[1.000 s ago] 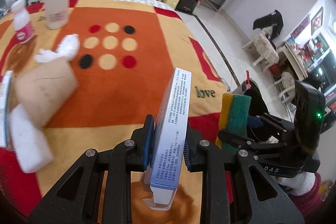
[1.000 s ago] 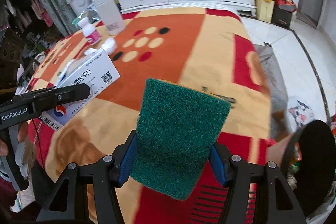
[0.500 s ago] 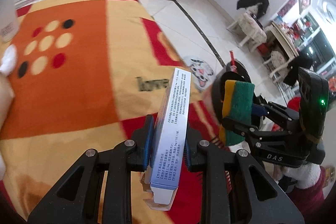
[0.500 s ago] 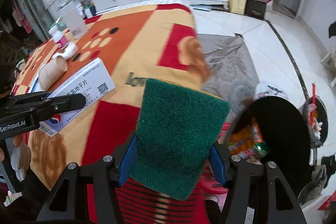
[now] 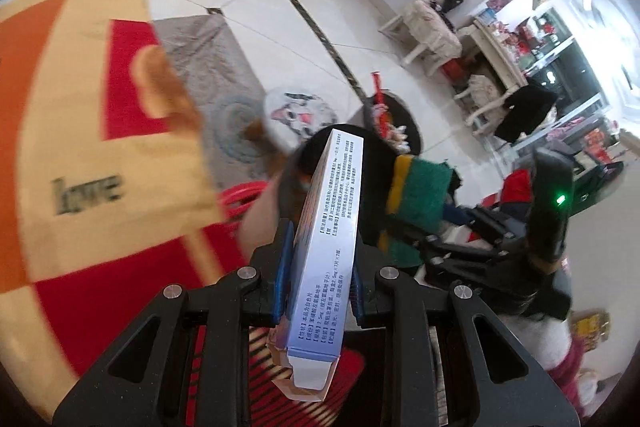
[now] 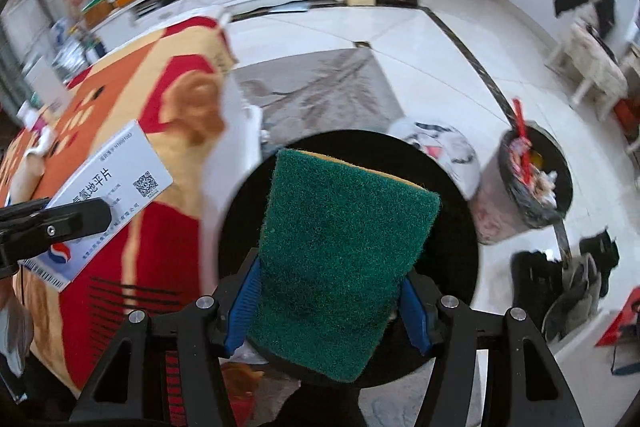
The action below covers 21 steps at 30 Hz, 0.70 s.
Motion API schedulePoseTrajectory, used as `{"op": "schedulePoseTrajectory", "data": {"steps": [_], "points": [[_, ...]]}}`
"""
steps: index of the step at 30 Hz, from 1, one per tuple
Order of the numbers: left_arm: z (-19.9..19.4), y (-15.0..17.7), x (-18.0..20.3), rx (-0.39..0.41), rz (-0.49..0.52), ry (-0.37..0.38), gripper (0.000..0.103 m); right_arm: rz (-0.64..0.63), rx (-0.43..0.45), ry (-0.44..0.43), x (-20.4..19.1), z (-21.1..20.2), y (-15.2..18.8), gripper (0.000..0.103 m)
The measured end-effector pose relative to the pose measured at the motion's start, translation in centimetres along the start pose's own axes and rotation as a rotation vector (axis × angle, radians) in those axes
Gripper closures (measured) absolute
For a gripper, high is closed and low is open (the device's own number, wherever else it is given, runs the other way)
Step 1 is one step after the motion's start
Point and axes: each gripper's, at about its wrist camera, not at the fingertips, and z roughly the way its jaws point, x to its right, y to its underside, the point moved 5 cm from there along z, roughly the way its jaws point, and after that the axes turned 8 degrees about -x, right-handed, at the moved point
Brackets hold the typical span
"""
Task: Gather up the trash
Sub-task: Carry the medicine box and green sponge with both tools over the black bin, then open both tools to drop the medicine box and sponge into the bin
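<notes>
Left tool (image 5: 316, 279), jaws nearly together, clamped on a flat white-and-blue medicine box (image 5: 326, 251) held on edge between the blue pads. The box's long axis runs along the tool's fingers, its far end pointing away and downward toward the floor; its near end flap hangs open below the jaws. In the right wrist view the same box (image 6: 116, 183) shows its broad printed face with a QR code, with one finger of the left tool across it.

Right tool (image 6: 328, 299), jaws partly apart, gripping a green scouring sponge (image 6: 340, 267) by its two side edges. The sponge stands upright out of the jaws, its green face toward the camera and a yellow layer showing along its top edge. It sits above the dark mouth of a black round bin (image 6: 460, 251), just off the edge of the tabletop with the red, orange and cream cloth (image 6: 168, 131).

A second bin (image 6: 528, 187), full of rubbish, stands on the tiled floor beyond. The black bin's interior is largely hidden by the sponge; the cloth is motion-blurred
</notes>
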Motion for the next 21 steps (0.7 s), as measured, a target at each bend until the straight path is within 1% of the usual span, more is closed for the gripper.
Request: {"op": "schedulePoseTrajectory", "data": {"steps": [3, 5, 7, 9, 11, 12, 14, 16, 21], "points": [[1.7, -1.4, 1.7, -0.004, -0.006, 0.056, 0.081, 0.037, 0.000, -0.009, 1.6, 0.5, 0.1, 0.042], [2.6, -2.0, 2.3, 0.003, -0.011, 0.065, 0.080, 0.062, 0.000, -0.021, 2.4, 0.8, 0.2, 0.032], [3.5, -2.4, 2.6, -0.004, -0.008, 0.067, 0.076, 0.090, 0.005, -0.021, 3.3, 1.0, 0.2, 0.024], [4.2, -2.6, 2.7, -0.008, -0.016, 0.088, 0.053, 0.107, 0.017, -0.021, 3.9, 0.9, 0.4, 0.021], [4.6, -2.5, 2.7, -0.011, -0.030, 0.108, 0.045, 0.121, 0.026, -0.023, 4.3, 0.9, 0.4, 0.014], [4.6, -2.3, 2.5, -0.013, -0.032, 0.108, 0.045, 0.130, 0.028, -0.027, 4.5, 0.9, 0.5, 0.013], [4.4, -2.0, 2.1, -0.020, -0.026, 0.088, 0.045, 0.141, 0.030, -0.028, 4.6, 0.8, 0.7, 0.013], [3.8, -1.6, 1.8, -0.016, -0.009, 0.050, 0.045, 0.139, 0.042, -0.030, 4.3, 0.5, 0.8, 0.013], [1.9, -0.6, 0.7, 0.030, 0.023, -0.062, 0.045, 0.139, 0.103, -0.035, 2.8, -0.7, 0.8, 0.013]]}}
